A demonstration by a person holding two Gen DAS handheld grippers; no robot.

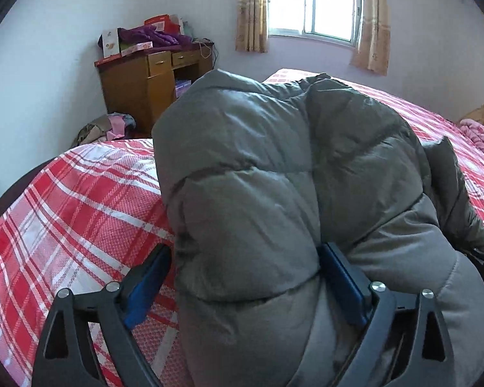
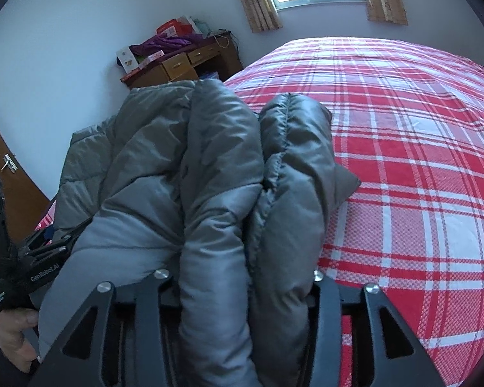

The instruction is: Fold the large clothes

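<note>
Cluttered wooden desk (beside curtained window)

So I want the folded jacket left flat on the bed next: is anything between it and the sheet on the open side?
Nothing visible does. The grey puffer jacket already lies on the red plaid sheet, and the sheet beside it shows bare. The jacket's folds sit between both the left gripper and right gripper jaws.

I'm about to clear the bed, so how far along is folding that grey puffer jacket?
Done: the grey puffer jacket is already bundled into thick folds on the plaid bed. In hand: the left gripper stands wide, its left pad clear of the fabric; the right gripper has folds between its fingers, grip unclear. Left: a loose flap sticks out on the right, so it needs tucking and flattening.
</note>
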